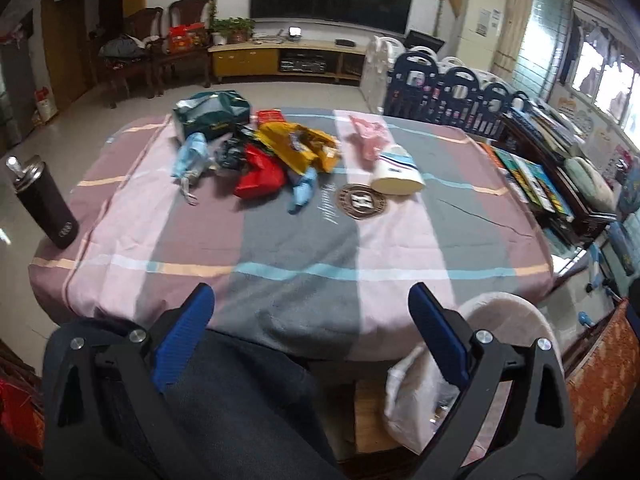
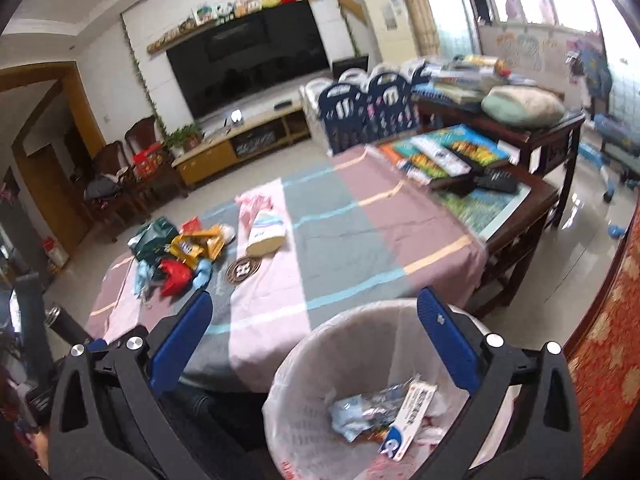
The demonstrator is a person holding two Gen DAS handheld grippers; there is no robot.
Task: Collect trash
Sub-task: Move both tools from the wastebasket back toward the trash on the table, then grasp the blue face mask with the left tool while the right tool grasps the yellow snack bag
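Observation:
Trash lies piled on the striped tablecloth point(image 1: 304, 248): a green bag point(image 1: 212, 114), a blue wrapper point(image 1: 192, 156), a red bag point(image 1: 260, 176), a yellow wrapper point(image 1: 300, 148), a pink bag point(image 1: 368, 136) and a tipped white cup point(image 1: 396, 174). My left gripper point(image 1: 311, 296) is open and empty at the table's near edge, well short of the pile. My right gripper point(image 2: 315, 300) is open and empty above the white-lined bin point(image 2: 352, 320). In the bin lie a white box point(image 2: 412, 420) and a crumpled wrapper point(image 2: 360, 412). The right wrist view shows the pile point(image 2: 188, 256) far left.
A black flask point(image 1: 44, 200) stands off the table's left end. A dark side table with books point(image 2: 460, 156) adjoins the far right. The bin point(image 1: 504, 312) sits at the near right corner, beside a person's dark trouser leg point(image 1: 240, 400). A round emblem point(image 1: 362, 200) marks the cloth.

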